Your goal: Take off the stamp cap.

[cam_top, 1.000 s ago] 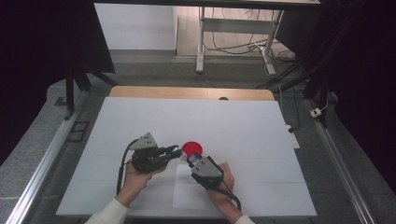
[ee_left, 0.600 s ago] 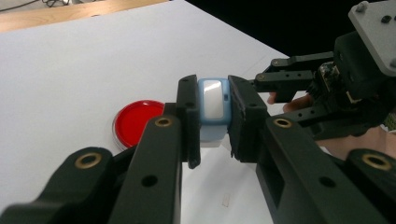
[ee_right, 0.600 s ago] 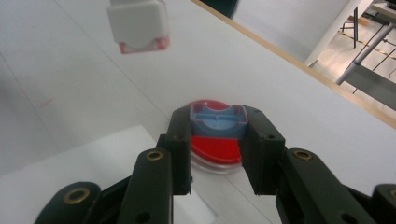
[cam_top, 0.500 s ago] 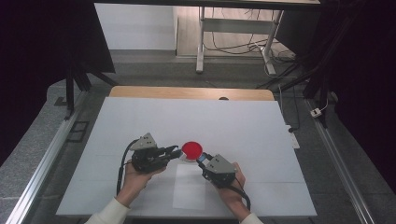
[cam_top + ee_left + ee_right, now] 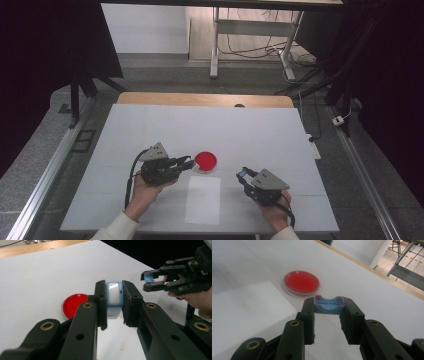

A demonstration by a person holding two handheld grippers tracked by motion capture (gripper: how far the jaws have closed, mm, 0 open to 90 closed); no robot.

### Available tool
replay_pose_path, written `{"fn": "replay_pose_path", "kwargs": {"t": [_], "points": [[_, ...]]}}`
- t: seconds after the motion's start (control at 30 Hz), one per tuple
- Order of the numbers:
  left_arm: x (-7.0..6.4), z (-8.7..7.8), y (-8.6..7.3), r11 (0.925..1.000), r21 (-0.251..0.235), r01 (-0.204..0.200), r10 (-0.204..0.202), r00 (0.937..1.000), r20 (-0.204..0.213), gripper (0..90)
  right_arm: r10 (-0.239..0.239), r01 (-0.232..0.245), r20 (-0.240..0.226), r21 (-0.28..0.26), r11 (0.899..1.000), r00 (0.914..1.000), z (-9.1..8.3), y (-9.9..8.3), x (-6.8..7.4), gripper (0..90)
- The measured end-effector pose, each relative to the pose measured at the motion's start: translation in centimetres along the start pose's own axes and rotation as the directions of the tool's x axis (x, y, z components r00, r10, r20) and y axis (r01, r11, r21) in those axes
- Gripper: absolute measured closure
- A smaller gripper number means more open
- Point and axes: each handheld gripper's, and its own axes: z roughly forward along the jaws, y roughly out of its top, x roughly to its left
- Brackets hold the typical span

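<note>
My left gripper (image 5: 114,287) is shut on a small light-blue container (image 5: 113,296) with a pale window on its face. In the high view the left gripper (image 5: 188,163) points right, its tips just left of a round red dish (image 5: 205,160). My right gripper (image 5: 329,303) is shut on a small blue cap (image 5: 329,307). The right gripper (image 5: 242,175) sits to the right of the dish, apart from the left one. In the left gripper view, the right gripper (image 5: 147,281) holds the blue cap (image 5: 149,277) at the upper right. The red dish (image 5: 301,282) lies flat on the table.
A white sheet of paper (image 5: 202,199) lies on the white table (image 5: 250,130) between the two hands, near the front edge. A wooden strip (image 5: 200,99) runs along the table's far edge. Metal rails flank both sides.
My right gripper has drawn away to the right and slightly toward the person, carrying the blue cap. The left gripper and the red dish have stayed in place.
</note>
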Motion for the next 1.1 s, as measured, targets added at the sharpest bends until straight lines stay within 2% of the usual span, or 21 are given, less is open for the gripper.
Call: {"fn": "replay_pose_path", "kwargs": {"t": [0.07, 0.27, 0.33, 0.4, 0.53, 0.73, 1.1], "points": [[0.0, 0.0, 0.0, 1.0000, 0.002, -0.002, 0.002, 1.0000, -0.001, 75.4, -0.007, 0.007, 0.015, 0.010, 1.000, 0.9999, -0.8, -0.6, -0.5, 65.1], [-0.1, 0.1, 0.0, 0.9999, 0.001, -0.010, 0.010, 0.9999, -0.012, 75.4, 0.014, -0.015, 0.056, 0.030, 0.999, 0.9983, -2.8, -2.2, -2.0, 65.1], [-0.2, 0.2, 0.0, 0.9999, 0.002, -0.016, 0.016, 0.9998, -0.013, 75.4, 0.007, -0.012, 0.088, 0.052, 0.999, 0.9961, -3.3, -2.6, -2.4, 65.0], [-0.3, 0.2, 0.0, 0.9998, 0.002, -0.019, 0.019, 0.9997, -0.014, 75.4, 0.029, -0.034, 0.101, 0.047, 0.998, 0.9945, -3.7, -3.1, -2.9, 65.0], [-0.3, 0.2, 0.0, 0.9997, 0.000, -0.025, 0.025, 0.9995, -0.018, 75.3, 0.021, -0.030, 0.134, 0.064, 0.997, 0.9907, -4.3, -3.7, -3.9, 65.0], [-0.3, 0.2, -0.1, 0.9995, 0.001, -0.032, 0.032, 0.9991, -0.026, 75.4, 0.048, -0.061, 0.152, 0.078, 0.995, 0.9872, -4.3, -4.6, -5.1, 65.0], [-0.3, 0.5, -0.1, 0.9987, 0.007, -0.051, 0.051, 0.9977, -0.045, 75.4, 0.037, -0.049, 0.131, 0.086, 0.995, 0.9906, -3.9, -4.5, -5.0, 64.9]]}}
